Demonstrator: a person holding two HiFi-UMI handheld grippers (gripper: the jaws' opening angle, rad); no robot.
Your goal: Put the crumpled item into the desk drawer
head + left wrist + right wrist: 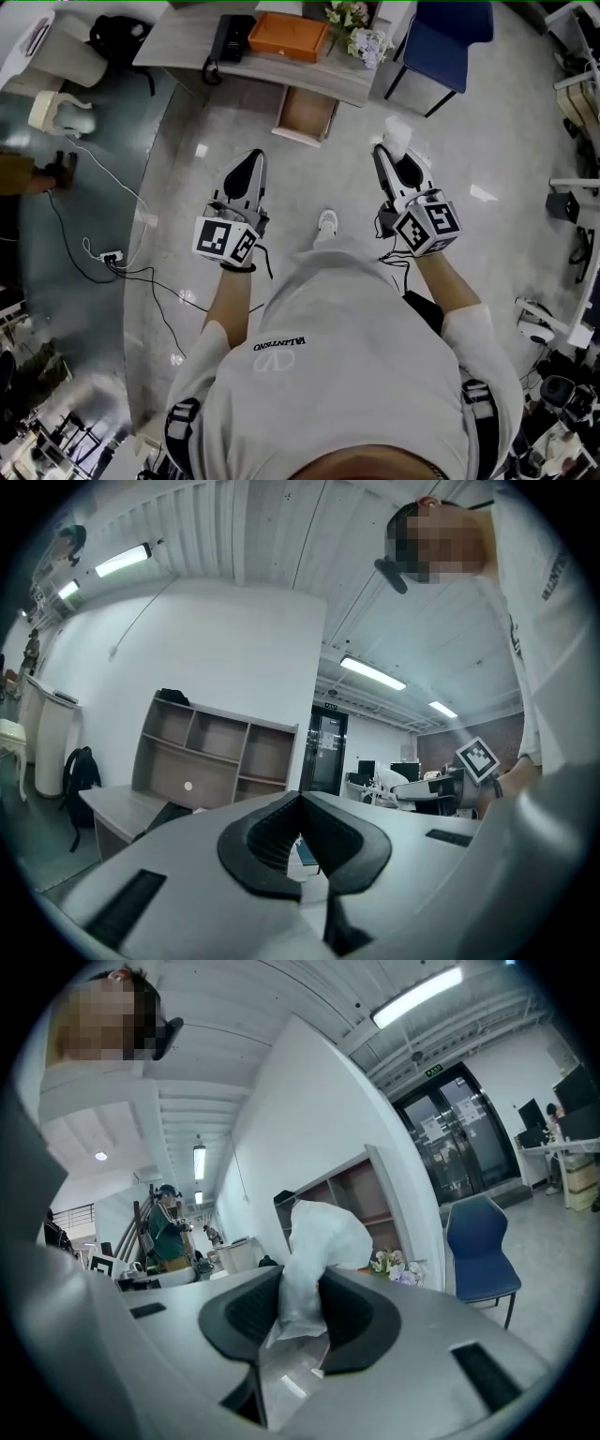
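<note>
Crumpled item (323, 1237): white, pinched between the fingers of the right gripper (386, 155), well short of the open drawer (305, 114) under the counter (187, 42). Left gripper (255, 157): fingers together, empty. Step in hand, as judged: carry to the drawer. It is best to bring the item over the drawer's mouth, lower it inside, then release. The head view alone shows the drawer. The right gripper view alone shows the grip plainly.
</note>
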